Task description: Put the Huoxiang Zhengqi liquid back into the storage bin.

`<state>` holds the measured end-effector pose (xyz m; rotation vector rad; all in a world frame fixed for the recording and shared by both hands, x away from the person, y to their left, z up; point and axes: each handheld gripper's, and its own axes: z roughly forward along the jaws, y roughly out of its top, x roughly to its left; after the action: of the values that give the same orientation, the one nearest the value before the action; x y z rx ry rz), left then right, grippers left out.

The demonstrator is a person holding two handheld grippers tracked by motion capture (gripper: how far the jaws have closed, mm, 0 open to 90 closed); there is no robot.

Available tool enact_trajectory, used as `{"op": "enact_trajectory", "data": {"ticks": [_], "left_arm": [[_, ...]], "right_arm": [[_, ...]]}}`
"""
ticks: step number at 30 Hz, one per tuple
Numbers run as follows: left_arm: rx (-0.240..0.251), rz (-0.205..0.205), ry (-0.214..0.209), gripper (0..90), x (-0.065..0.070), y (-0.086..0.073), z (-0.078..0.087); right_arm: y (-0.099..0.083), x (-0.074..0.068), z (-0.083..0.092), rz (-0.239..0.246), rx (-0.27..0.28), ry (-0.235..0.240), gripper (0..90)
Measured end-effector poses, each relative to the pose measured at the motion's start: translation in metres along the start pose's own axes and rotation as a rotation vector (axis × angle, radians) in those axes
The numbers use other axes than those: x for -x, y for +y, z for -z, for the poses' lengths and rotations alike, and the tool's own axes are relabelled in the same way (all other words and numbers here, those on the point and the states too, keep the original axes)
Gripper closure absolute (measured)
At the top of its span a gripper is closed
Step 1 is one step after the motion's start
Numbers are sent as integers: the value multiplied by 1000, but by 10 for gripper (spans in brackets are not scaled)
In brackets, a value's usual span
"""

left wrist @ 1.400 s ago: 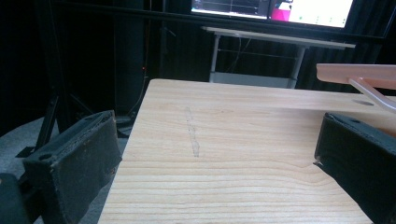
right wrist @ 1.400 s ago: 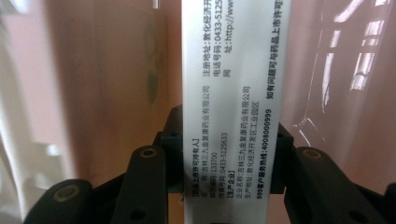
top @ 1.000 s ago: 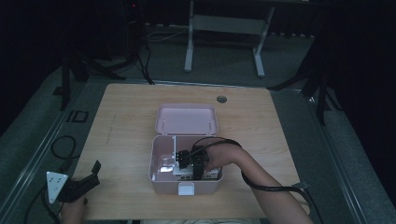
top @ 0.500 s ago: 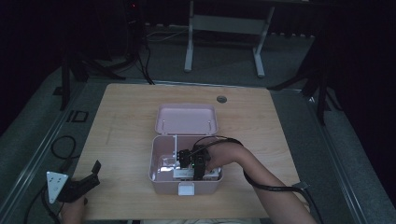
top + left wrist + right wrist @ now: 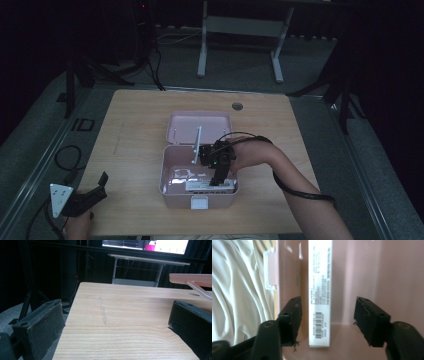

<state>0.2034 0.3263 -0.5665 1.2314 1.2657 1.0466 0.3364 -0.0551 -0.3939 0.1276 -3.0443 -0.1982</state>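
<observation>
Wooden table carries my pink box at 6 o'clock; right gripper, jaws just opening, clears the white carton left inside against its front wall. Left gripper idles open at 8 o'clock.

A grommet hole (seemingly capped) marks the wooden table; monitors glow beyond.

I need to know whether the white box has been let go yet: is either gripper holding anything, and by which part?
Nothing is held. The right gripper has just been opening; the white box stands between its fingers, apart from both. The left gripper is open over bare table.
</observation>
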Motion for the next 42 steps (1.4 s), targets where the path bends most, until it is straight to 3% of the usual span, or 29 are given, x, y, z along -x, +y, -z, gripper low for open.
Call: {"op": "enact_trajectory", "data": {"ticks": [6, 10, 16, 19, 25, 26, 29, 32, 35, 36, 39, 42], "left_arm": [[1, 0, 1, 2, 0, 0, 0], [1, 0, 0, 2, 0, 0, 0], [0, 0, 1, 2, 0, 0, 0], [0, 0, 1, 2, 0, 0, 0], [0, 0, 1, 2, 0, 0, 0], [0, -1, 1, 2, 0, 0, 0], [-2, -2, 1, 2, 1, 0, 0], [-1, -2, 1, 2, 1, 0, 0], [-1, -2, 2, 2, 1, 0, 0], [-1, -2, 1, 2, 1, 0, 0], [0, -2, 2, 2, 1, 0, 0], [0, -1, 2, 2, 0, 0, 0]], "right_arm": [[-20, 7, 31, -37, 156, -49, 201], [-40, 11, 41, -36, 203, -85, 134], [-70, 22, 42, -58, 262, -175, 132], [-88, 27, 38, -74, 284, -170, 133], [-114, 35, 26, -129, 279, -175, 134], [-128, 39, 19, -163, 291, -186, 133], [-137, 43, 13, -191, 302, -202, 133], [-148, 48, 4, -242, 322, -251, 133], [-160, 52, -7, -277, 383, -309, 130], [-165, 54, -14, -309, 415, -341, 130], [-172, 57, -20, -334, 447, -375, 129], [-188, 61, -34, -402, 535, -409, 129]]}}
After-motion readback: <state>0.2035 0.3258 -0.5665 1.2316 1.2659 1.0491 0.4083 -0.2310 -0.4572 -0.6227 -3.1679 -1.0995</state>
